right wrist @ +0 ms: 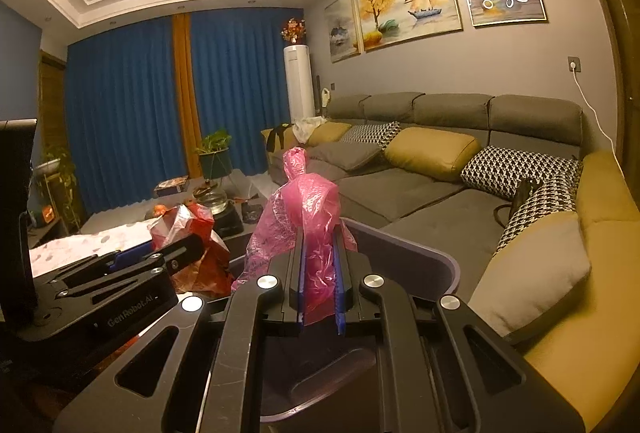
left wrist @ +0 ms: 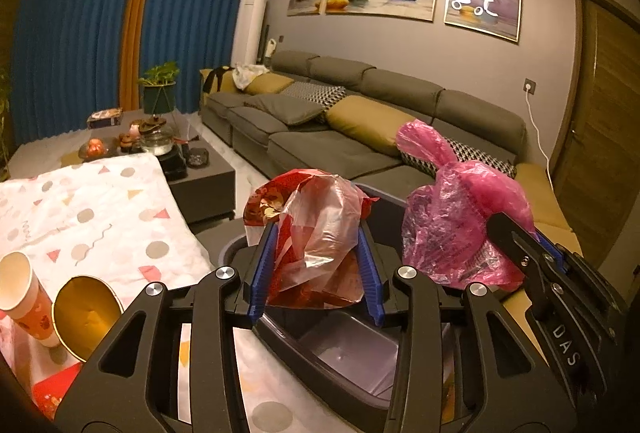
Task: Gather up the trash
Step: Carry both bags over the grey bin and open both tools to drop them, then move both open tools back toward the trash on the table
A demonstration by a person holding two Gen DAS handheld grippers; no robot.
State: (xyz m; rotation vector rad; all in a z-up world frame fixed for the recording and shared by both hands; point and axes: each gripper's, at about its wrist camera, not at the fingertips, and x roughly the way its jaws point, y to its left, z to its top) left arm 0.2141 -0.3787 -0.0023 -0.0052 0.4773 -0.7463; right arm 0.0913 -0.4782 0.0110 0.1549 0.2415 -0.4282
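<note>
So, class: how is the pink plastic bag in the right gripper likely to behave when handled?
The pink plastic bag is probably floppy: it crumples and bulges around the right gripper. Likely light, since thin film stands up unsupported. Possibly slippery, as its surface looks glossy.

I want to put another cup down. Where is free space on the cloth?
Free: the cloth between the cups and the coffee table. Crowded: the near corner by the cups, and the bin side, with both grippers.

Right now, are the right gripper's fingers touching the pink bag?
Touching. The right wrist view shows the right gripper with its fingers pinching the pink bag between them.
</note>
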